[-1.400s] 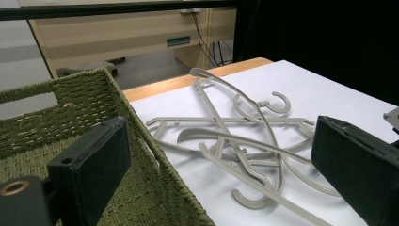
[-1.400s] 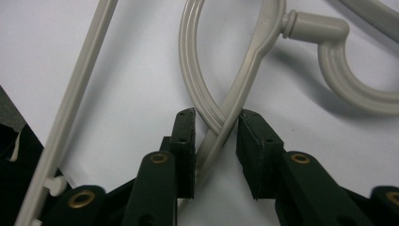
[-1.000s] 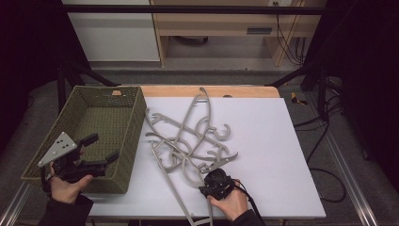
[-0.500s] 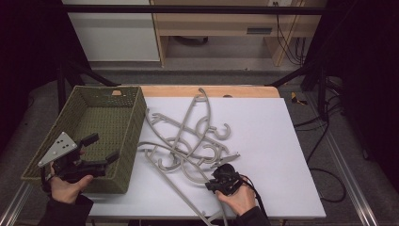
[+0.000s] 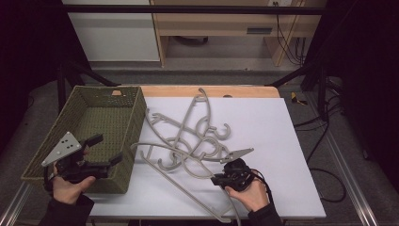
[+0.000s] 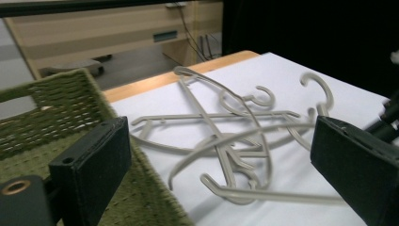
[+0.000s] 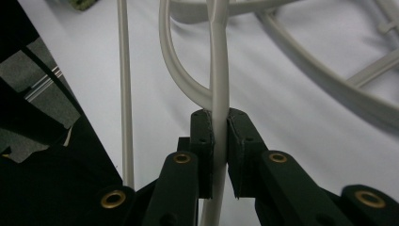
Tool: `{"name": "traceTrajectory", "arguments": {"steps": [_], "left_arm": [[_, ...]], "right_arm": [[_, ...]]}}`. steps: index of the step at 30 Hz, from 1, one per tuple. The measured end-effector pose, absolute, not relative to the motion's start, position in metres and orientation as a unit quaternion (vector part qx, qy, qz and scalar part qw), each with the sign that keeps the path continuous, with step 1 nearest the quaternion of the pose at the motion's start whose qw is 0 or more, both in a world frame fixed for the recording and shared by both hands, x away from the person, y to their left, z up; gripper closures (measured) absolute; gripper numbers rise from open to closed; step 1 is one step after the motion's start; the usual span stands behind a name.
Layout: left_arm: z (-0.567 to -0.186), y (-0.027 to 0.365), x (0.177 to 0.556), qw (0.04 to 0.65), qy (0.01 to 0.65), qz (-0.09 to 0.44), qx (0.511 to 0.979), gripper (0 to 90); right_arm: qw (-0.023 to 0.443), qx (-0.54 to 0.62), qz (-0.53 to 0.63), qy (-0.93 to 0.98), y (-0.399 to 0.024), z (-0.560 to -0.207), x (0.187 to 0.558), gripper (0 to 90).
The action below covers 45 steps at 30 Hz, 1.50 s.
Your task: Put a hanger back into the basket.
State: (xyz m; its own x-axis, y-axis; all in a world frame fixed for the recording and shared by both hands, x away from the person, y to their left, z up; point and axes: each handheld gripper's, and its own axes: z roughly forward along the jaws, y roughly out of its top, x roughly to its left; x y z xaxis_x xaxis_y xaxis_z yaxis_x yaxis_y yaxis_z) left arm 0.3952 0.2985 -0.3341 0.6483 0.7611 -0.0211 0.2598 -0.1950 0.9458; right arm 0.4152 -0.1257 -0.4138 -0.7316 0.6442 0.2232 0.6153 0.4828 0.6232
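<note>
**Right gripper view: hanger clamped at its bar**

Item: grey hanger (image 7: 219,70), one of a tangled pile (image 5: 193,141) on the white table (image 5: 282,136). Long axis runs straight ahead from the right gripper (image 7: 219,127), whose jaws have just been closing and now pinch its bar. Basket (image 5: 101,115) lies to the left, nearer the left gripper (image 5: 101,150), jaws apart, empty, over its near corner.

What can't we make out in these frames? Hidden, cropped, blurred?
- High view: right gripper jaws hidden by its own body and the hand.
- High view: held hanger runs off the bottom edge.
- Right gripper view: the pile of hangers is cropped by the frame edges.
- Left gripper view: nearest hanger bar blurred; basket interior hidden by its rim.
</note>
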Motion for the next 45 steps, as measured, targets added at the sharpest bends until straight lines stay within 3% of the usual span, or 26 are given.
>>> {"name": "traceTrajectory", "arguments": {"steps": [11, 26, 31, 39, 45], "left_arm": [[-0.324, 0.252, 0.394, 0.503, 0.276, 0.194, 0.796, 6.1], [-0.324, 0.191, 0.408, 0.348, 0.16, 0.16, 0.91, 15.8], [-0.329, 0.175, 0.407, 0.318, 0.125, 0.159, 0.926, 26.3], [-0.328, 0.155, 0.407, 0.292, 0.087, 0.149, 0.941, 51.8], [-0.328, 0.147, 0.404, 0.277, 0.062, 0.145, 0.948, 59.8]], "right_arm": [[0.048, 0.272, 0.38, 0.883, -0.139, -0.371, 0.42, 81.7], [0.028, 0.173, 0.349, 0.92, -0.129, -0.353, 0.424, 81.9], [0.029, 0.168, 0.344, 0.923, -0.129, -0.35, 0.421, 82.0], [0.03, 0.148, 0.337, 0.929, -0.132, -0.344, 0.417, 81.9], [0.03, 0.141, 0.33, 0.933, -0.135, -0.345, 0.414, 82.0]]}}
